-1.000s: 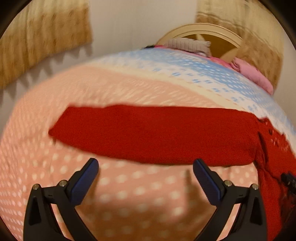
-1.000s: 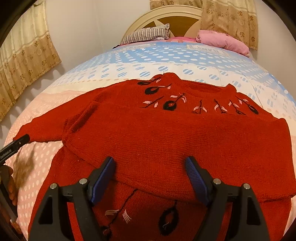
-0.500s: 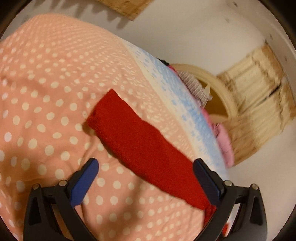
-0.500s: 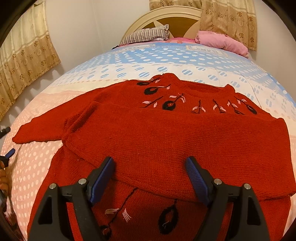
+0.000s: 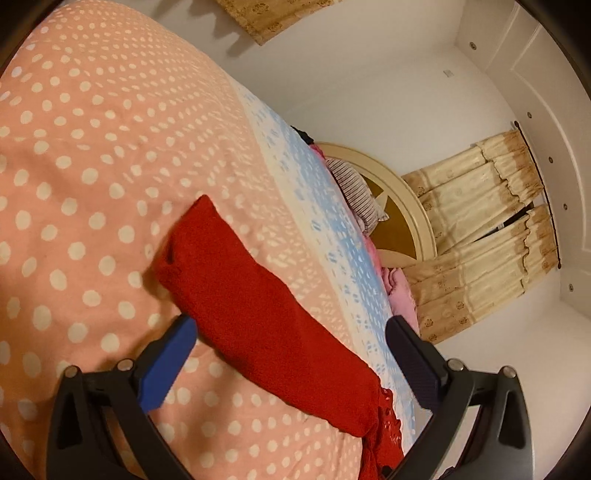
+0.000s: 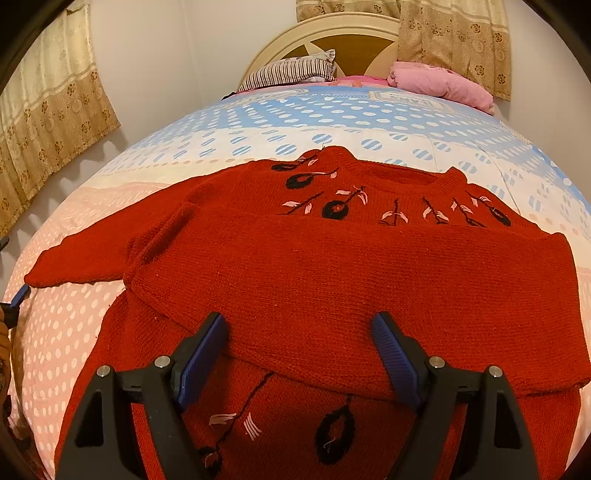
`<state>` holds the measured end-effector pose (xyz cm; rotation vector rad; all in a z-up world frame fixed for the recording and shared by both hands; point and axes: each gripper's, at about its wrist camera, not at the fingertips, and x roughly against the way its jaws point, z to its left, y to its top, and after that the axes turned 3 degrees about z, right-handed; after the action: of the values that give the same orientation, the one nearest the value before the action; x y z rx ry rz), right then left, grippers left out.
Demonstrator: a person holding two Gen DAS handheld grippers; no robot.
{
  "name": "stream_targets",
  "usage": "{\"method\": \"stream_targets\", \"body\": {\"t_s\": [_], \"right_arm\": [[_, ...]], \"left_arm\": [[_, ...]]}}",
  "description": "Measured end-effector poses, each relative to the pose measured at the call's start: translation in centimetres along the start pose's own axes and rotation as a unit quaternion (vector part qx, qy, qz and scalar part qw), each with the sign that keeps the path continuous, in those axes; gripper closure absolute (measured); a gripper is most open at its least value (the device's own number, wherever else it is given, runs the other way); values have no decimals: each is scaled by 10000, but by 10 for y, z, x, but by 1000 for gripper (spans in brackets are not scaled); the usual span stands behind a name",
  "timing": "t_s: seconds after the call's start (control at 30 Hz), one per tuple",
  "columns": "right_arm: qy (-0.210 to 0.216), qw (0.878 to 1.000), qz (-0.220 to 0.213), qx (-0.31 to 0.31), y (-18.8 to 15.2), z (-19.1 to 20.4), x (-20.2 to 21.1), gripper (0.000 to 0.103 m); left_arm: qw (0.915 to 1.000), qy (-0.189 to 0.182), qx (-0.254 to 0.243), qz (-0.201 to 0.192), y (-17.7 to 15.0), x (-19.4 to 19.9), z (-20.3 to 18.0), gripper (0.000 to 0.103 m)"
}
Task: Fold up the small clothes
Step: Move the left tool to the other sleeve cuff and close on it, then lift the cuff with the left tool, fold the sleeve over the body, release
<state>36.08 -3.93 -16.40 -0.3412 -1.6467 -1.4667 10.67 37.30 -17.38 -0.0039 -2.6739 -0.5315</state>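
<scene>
A red knitted sweater (image 6: 369,177) with black and pink embroidery lies flat on the bed. One sleeve (image 6: 369,288) is folded across its body. The other sleeve (image 6: 85,258) stretches out to the left on the pink dotted bedspread (image 5: 92,166). My right gripper (image 6: 299,321) hovers open just over the folded sleeve, gripping nothing. My left gripper (image 5: 290,325) is open and rolled sideways. The outstretched sleeve (image 5: 229,280) runs between its fingers without the pads pressing on it. Its blue pad (image 6: 18,295) shows at the left edge of the right wrist view, just below the cuff.
A striped pillow (image 6: 291,72) and a pink pillow (image 6: 439,83) rest against the cream headboard (image 6: 325,33) at the far end. Patterned curtains (image 6: 48,122) hang on the left wall. The blue dotted part of the bedspread (image 6: 332,114) lies beyond the sweater.
The left gripper has rolled and shifted along the outstretched sleeve toward its cuff, so the sleeve now runs diagonally between its fingers. The right gripper and the sweater have stayed put.
</scene>
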Motion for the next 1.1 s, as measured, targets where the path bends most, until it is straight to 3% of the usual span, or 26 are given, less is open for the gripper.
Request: {"method": "stream_targets", "body": {"t_s": [0.27,0.4,0.77,0.87,0.97,1.07,1.1], "right_arm": [[-23,10000,-11,-12,-1,-1,1,20],[-28,10000,-13,-18,-1,-1,1,20],[-18,10000,-38,-72,-1,-1,2,19],[-35,10000,-32,-57,-2,-1,2,19],[-34,10000,-32,-59,-2,-1,2,19],[-39,10000,-31,-54,-2,-1,2,19],[-35,10000,-31,-56,-2,-1,2,19]], "left_arm": [[9982,558,-44,208,-3,-10,-10,0],[9960,803,-298,263,-8,-19,-14,0],[9957,781,-453,-196,4,-27,-14,1],[9945,836,-607,-169,4,-28,-13,16],[9944,865,-602,-85,9,-31,-8,41],[9951,846,-502,39,14,-34,-1,74],[9952,836,-500,94,15,-35,0,90]]}}
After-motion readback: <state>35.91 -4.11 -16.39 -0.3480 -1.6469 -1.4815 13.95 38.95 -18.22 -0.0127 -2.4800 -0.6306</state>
